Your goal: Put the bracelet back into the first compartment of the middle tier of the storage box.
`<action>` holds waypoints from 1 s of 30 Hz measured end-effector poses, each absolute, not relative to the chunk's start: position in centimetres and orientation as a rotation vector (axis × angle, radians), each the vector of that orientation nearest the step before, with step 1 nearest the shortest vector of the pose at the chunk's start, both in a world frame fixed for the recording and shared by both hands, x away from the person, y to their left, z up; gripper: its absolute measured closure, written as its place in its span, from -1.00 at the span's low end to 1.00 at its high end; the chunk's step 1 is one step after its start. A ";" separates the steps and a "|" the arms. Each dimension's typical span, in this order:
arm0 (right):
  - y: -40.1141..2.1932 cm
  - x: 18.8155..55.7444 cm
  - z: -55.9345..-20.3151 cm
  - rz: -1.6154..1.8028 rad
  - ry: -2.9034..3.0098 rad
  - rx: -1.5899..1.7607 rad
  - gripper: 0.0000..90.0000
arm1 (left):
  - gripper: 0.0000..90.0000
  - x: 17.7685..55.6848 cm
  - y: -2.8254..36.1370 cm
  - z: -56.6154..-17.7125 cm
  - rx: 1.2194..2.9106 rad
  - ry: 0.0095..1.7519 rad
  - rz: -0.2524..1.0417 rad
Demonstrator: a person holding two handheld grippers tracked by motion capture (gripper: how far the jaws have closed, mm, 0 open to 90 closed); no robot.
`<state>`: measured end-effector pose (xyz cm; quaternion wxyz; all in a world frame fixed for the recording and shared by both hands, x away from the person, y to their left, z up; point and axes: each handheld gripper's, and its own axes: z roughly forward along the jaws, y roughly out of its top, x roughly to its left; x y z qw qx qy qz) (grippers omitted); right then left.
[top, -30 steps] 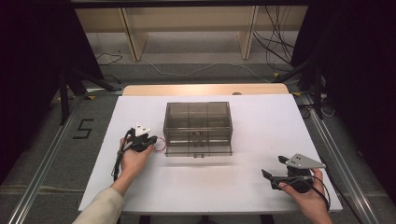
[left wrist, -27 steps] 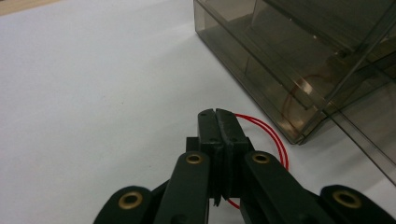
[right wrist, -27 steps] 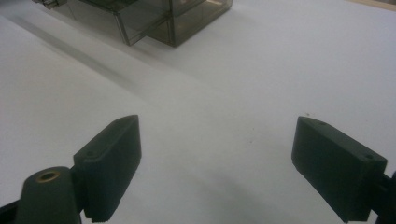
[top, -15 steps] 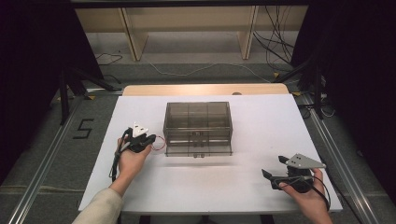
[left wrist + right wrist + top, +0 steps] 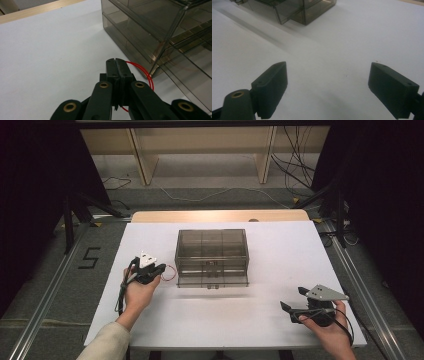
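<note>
1. Standing at the far left on the floor beside the table: a painted numeral 5 (image 5: 89,258), close to a metal rail (image 5: 47,292).
2. Reaching in from the bottom edge: a pale sleeve (image 5: 107,345) and the left hand (image 5: 137,295), resting on the white table (image 5: 225,320).
3. Lying low over the white top, just left of the box: the left gripper (image 5: 159,268), jaws pressed fully together, clamping a thin red wire loop (image 5: 147,75); in the left gripper view, bulging out to the right of the closed tips and nearly touching the box's near corner.
4. Sitting at the middle of the table: a smoky transparent plastic box (image 5: 212,257) with inner dividers and drawer-like fronts facing the person, upright, well apart from the right gripper.
5. Hovering near the table's front right corner: the right gripper (image 5: 295,302), held in the right hand (image 5: 332,335), jaws spread wide, gripping nothing, bare white surface showing between them in the right gripper view.
6. Trailing across the floor at the far right: dark cables (image 5: 300,175).
</note>
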<state>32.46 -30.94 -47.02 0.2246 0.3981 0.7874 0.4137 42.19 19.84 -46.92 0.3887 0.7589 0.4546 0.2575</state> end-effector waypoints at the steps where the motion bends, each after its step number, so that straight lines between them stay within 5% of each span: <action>1: -31.0 32.4 -47.0 1.137 2.173 1.100 -0.63 | 0.99 42.1 19.9 -46.9 1.927 1.155 0.656; 30: -31.0 32.4 -46.9 1.136 2.174 1.093 -0.63 | 0.99 40.3 19.7 -44.8 1.898 1.106 0.685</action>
